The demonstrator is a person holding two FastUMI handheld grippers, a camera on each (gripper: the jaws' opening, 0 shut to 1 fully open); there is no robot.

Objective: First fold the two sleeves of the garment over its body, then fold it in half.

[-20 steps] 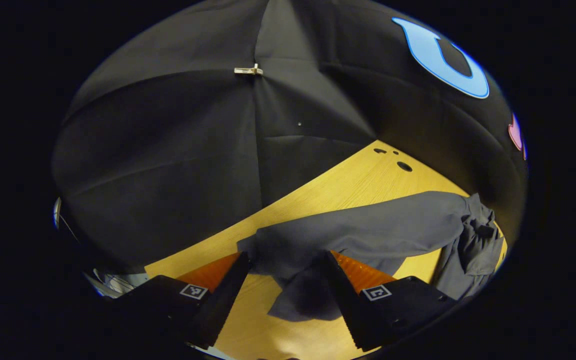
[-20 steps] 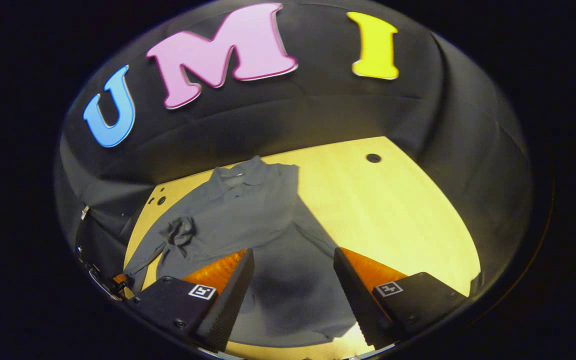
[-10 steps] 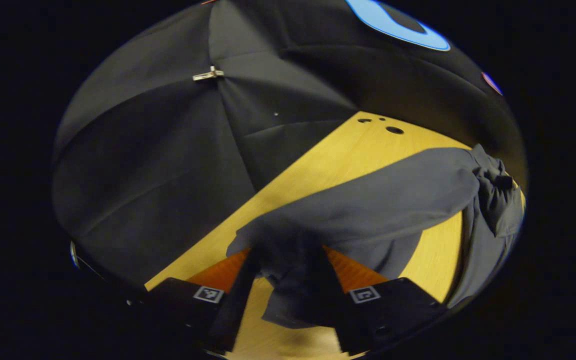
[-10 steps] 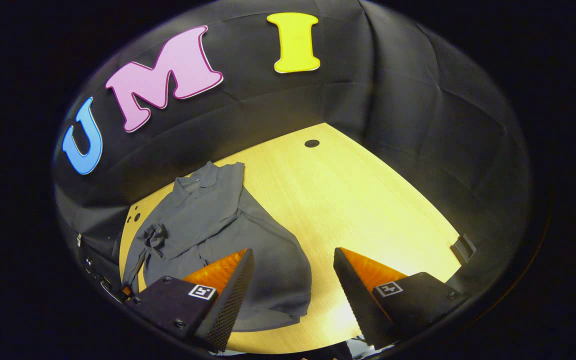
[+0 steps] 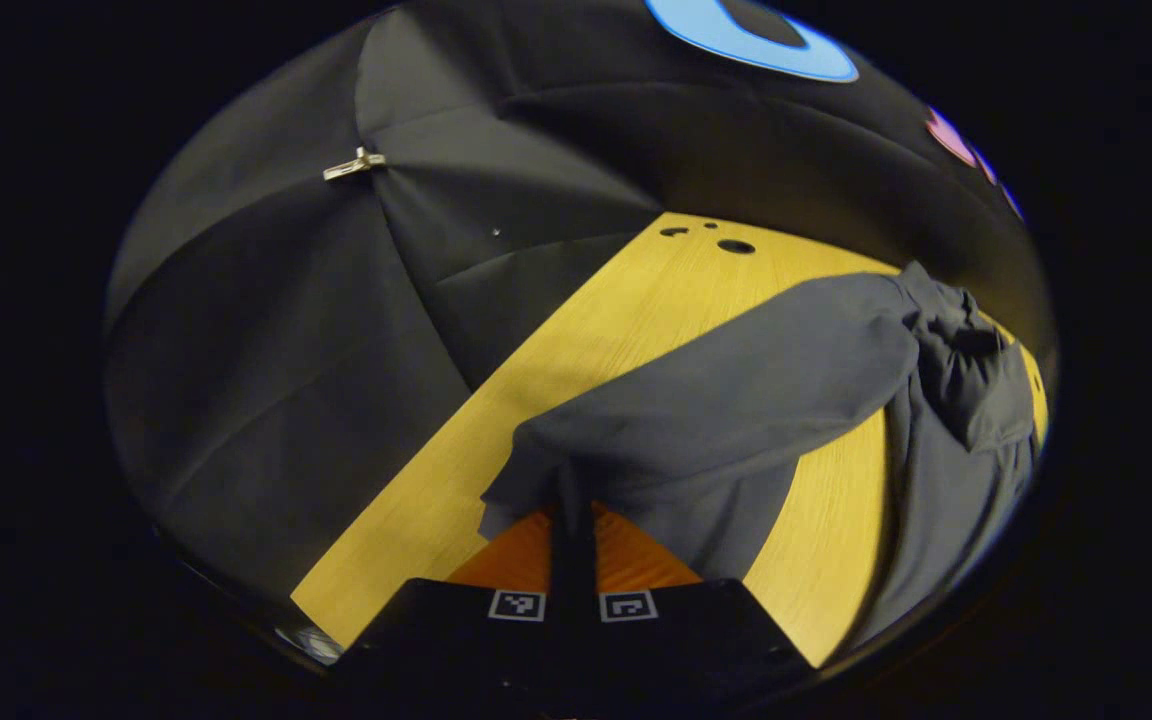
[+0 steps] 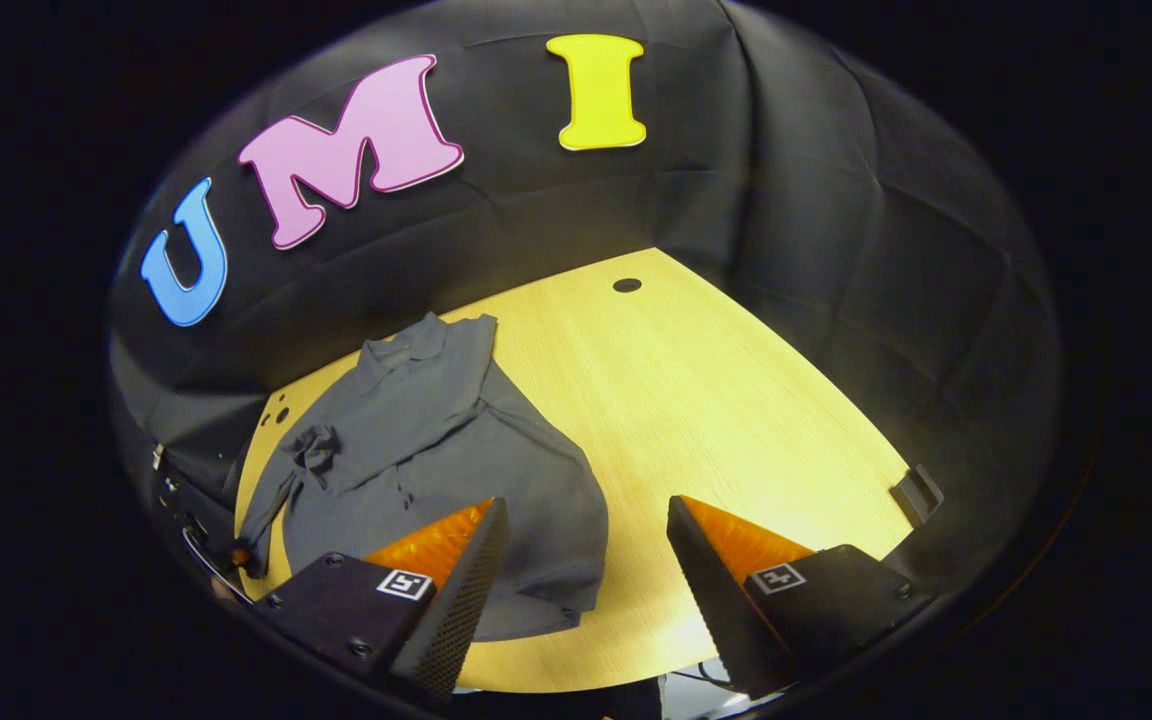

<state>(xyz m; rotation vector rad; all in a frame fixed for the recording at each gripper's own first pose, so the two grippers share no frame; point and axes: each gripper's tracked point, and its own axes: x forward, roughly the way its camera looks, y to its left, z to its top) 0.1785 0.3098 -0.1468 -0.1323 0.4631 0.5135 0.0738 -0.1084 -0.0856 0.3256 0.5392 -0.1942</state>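
Wooden table [image 6: 736,400] carries the grey shirt [image 6: 436,450] at nine o'clock of my right view. My left gripper [image 5: 573,520] has just clenched on its sleeve [image 5: 716,400], ready to fold it over. My right gripper [image 6: 586,560] hangs released; nothing blocks the way.

surface: yellow wooden table [image 6: 736,400] with round holes near its far corners | on it: dark grey garment [image 6: 436,450], spread toward the left side | far right edge: small dark object [image 6: 916,492], possibly a clip
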